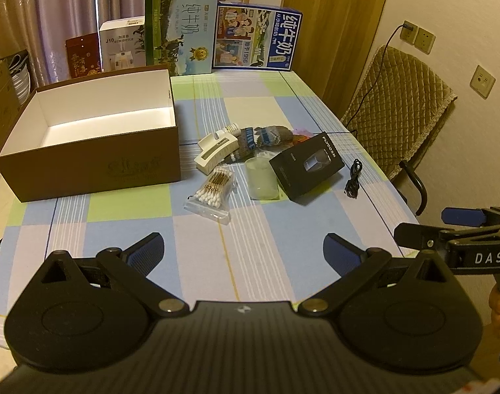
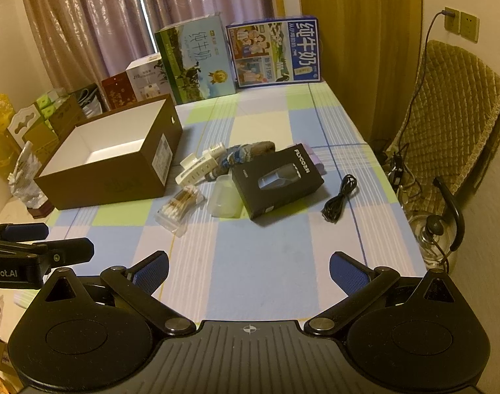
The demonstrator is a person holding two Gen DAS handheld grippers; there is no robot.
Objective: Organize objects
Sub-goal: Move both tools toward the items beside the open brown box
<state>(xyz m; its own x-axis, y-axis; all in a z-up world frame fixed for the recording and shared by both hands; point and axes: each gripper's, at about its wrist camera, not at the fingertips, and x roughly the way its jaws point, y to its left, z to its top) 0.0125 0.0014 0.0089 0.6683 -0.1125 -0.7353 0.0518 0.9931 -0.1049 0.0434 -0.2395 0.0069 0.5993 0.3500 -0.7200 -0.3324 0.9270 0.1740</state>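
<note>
Checkered table [image 1: 283, 216]: one open box [image 1: 89, 131], two milk cartons [image 1: 181, 29].

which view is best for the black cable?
Right wrist. The black cable lies in the open on the tablecloth, right of the black shaver box, its coiled loops separable. The left wrist view shows the same cable smaller, toward the table's right edge, as a thin dark bundle.

Left gripper [image 1: 245, 249] held low at the near edge, jaws spread wide, blue pads [image 1: 149, 246] facing inward, nothing between them. Right gripper [image 2: 249, 267] level beside it on the right, likewise spread wide and holding nothing. Both aimed toward the far end, side by side, each glimpsed in the other's view.
</note>
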